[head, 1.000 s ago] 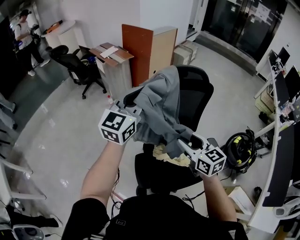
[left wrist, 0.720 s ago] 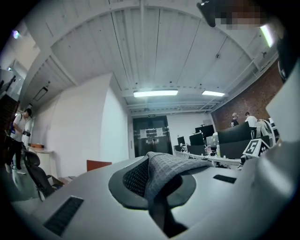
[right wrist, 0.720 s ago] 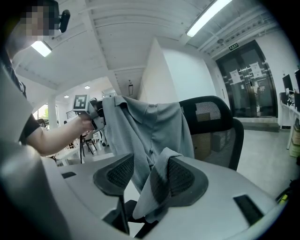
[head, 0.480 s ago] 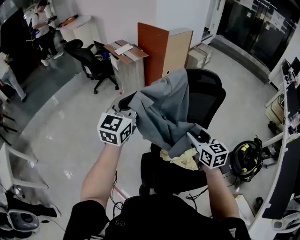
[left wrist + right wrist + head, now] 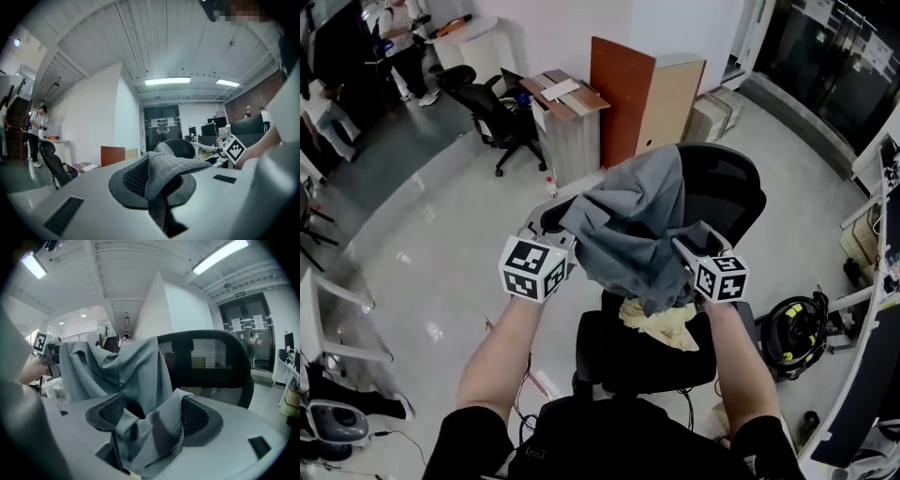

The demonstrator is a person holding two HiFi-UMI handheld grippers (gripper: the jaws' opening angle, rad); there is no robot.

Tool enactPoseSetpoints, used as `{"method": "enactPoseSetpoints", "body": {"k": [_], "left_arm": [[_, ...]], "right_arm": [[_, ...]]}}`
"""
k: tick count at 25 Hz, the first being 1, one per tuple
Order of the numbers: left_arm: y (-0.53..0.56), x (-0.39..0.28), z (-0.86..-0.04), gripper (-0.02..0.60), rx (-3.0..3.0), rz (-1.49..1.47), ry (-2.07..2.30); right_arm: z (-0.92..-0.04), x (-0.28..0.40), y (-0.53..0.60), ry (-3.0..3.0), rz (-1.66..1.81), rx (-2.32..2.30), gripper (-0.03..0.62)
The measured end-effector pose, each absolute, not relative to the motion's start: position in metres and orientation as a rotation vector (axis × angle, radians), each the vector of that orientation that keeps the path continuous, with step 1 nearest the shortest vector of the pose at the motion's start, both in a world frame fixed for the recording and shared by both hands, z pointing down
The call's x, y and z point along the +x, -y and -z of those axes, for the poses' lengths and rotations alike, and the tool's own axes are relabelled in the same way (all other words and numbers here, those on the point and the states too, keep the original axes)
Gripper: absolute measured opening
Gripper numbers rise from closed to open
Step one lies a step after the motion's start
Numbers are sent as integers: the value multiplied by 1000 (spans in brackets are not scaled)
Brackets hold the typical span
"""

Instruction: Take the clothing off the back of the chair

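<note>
Right gripper (image 5: 682, 247) now stands level with the left gripper (image 5: 553, 216) in the head view, no longer lower beside the seat, and its jaws have just been opening.

1. Right gripper: both jaws are spread wide. One fold of the grey garment (image 5: 140, 380) lies slack between them without being pinched.
2. Left gripper (image 5: 152, 176): both jaws are closed tight on one edge of the same garment.
3. Grey garment (image 5: 637, 216): one item, bunched between the two grippers. Its upper part lies against the top of the backrest of the black office chair (image 5: 727, 192).
4. Seat: one yellow cloth (image 5: 661, 319) lies on it, below the garment.
5. Surroundings: a second black chair (image 5: 492, 103) stands well apart, near one wooden cabinet (image 5: 572, 127).
</note>
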State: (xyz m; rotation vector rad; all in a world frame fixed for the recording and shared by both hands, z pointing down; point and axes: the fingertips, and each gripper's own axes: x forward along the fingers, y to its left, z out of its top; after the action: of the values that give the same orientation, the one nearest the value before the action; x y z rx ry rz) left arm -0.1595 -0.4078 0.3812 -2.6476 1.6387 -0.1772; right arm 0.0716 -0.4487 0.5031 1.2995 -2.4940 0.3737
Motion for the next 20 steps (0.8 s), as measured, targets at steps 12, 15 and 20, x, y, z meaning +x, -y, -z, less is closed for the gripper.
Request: {"method": "enactPoseSetpoints", "body": {"k": [12, 15, 20], "left_arm": [[459, -173, -414, 11, -2669, 218, -1729], [459, -182, -426, 12, -2679, 248, -1750], [451, -197, -438, 11, -2702, 263, -1747]], "right_arm": [[-575, 20, 546, 2393, -369, 1233, 385], [-581, 12, 556, 2369, -400, 1260, 383], [-583, -3, 552, 2326, -372, 1249, 232]]}}
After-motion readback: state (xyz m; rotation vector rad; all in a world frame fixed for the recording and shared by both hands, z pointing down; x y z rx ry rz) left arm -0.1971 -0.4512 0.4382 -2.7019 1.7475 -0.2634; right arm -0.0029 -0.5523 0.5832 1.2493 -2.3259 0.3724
